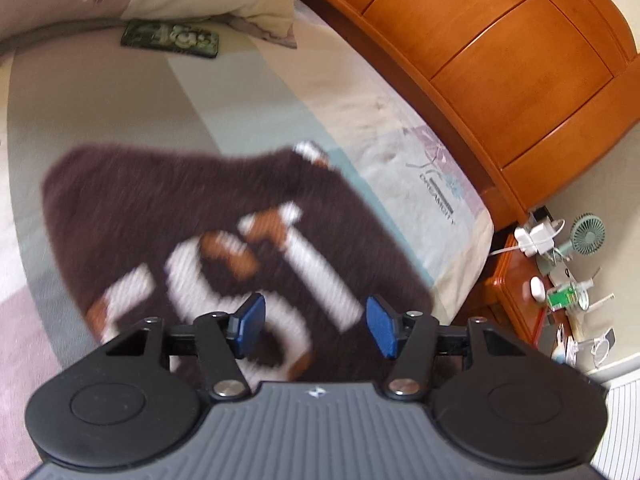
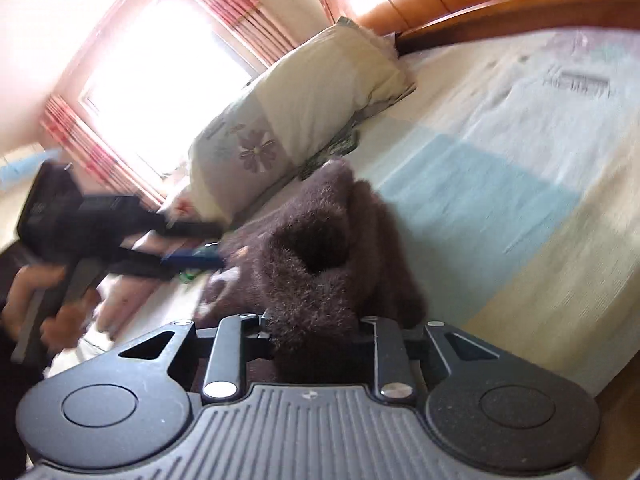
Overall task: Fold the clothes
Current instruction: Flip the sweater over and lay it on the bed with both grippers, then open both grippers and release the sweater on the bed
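Brown fuzzy sweater (image 1: 224, 208) with white-and-orange lettering lies on bed sheet (image 1: 120, 92), near pillow (image 2: 304, 104).

Left gripper (image 1: 316, 322): 2 blue pads apart, nothing between, poised above lettering.

Right gripper (image 2: 316, 332): jaws narrow, clamped on bunched fold of sweater; pads buried in fuzz.

Risks, as judged:
- thick pile may slip from right grip if pulled fast, dropping fold
- only 1 corner held, so layer could drag crooked and bunch
- left gripper may pinch 2 layers at once
- phone (image 1: 170, 38) lies by pillow, well apart, could get swept if sweater slides that way
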{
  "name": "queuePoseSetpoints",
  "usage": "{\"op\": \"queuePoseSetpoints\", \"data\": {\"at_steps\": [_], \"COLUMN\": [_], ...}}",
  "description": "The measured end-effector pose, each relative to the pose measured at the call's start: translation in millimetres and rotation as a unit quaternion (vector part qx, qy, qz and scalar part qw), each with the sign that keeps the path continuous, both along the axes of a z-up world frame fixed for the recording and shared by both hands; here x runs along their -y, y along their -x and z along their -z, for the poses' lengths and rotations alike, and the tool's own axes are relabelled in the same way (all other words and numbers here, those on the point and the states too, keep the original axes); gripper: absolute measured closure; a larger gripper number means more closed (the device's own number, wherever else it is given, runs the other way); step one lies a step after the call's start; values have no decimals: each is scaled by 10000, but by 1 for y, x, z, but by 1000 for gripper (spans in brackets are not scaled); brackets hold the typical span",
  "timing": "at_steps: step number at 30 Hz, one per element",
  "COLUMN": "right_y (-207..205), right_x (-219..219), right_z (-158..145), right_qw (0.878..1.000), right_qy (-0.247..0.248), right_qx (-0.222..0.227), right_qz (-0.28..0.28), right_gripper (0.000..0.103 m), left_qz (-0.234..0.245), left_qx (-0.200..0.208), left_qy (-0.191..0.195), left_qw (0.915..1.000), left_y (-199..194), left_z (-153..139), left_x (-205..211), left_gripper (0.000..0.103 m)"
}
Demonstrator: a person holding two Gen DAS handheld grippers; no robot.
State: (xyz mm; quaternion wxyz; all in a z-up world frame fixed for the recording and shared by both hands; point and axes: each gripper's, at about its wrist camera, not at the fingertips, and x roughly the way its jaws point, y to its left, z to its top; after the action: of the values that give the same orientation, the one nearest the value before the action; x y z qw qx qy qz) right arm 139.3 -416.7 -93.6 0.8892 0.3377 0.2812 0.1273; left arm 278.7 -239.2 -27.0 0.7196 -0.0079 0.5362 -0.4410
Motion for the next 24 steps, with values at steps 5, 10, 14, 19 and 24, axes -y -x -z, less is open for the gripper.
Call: {"op": "queuePoseSetpoints", "data": {"at_steps": [5, 10, 14, 19, 24], "right_y": [8, 36, 21, -26, -32], "right_x": [-4, 5, -17, -65, -75], "right_z": [2, -39, -87, -74, -22], "right_qw": [9983, 9942, 9790, 9596, 9328], "right_qy": [421, 1066, 1920, 2697, 3534], "right_qx": [-275, 126, 675, 539, 106], "right_qz": [-300, -53, -93, -595, -699], "right_gripper": [62, 56, 56, 58, 68], "left_qz": [-19, 194, 385, 247, 365], "left_qx": [-223, 5, 123, -127, -393], "left_qy": [292, 508, 644, 586, 961], "left_qw": [9993, 9985, 9971, 9979, 9939], "left_y": [-3, 1, 3, -12, -21], "left_z": [17, -2, -8, 17, 35], "left_x": [-18, -26, -20, -18, -38], "left_gripper": [43, 40, 34, 34, 33]}}
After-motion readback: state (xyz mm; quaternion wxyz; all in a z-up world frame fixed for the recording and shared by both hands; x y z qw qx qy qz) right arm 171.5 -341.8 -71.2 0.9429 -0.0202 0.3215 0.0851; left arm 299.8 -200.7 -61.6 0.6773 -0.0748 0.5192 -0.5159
